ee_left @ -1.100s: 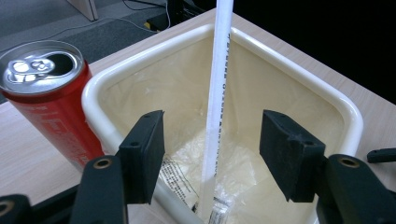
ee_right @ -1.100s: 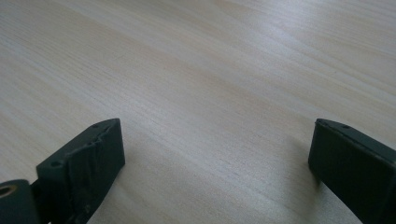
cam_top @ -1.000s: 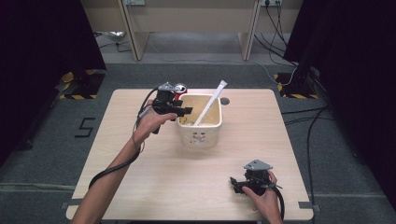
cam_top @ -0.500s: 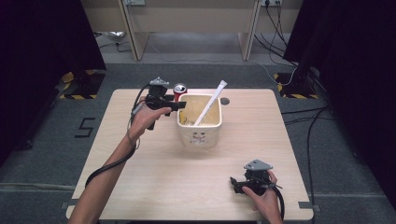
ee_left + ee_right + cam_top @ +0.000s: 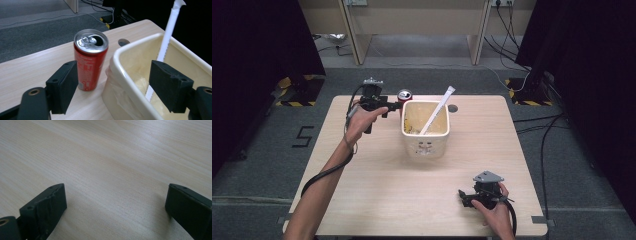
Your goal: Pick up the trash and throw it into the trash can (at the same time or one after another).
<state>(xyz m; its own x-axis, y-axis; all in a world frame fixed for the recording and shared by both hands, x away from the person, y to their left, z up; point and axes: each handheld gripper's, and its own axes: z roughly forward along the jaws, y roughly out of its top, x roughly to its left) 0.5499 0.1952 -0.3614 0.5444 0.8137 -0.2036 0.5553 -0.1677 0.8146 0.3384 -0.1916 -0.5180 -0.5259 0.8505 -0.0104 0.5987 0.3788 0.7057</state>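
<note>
Left tool (image 5: 395, 105) is held released, its jaws having just been opening, with nothing pressed between them. It is pointed at the red can (image 5: 90, 58), which stands upright on the worktop (image 5: 377, 185) just left of the cream bin's (image 5: 426, 145) far corner. Right tool (image 5: 464, 196) is rested near the right edge, released. If the approach is misjudged, 1 jaw could catch the bin rim, or the can could be tipped over.

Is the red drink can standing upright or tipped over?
Upright: the red drink can stands on its base on the wooden table, opened silver top facing up.
</note>
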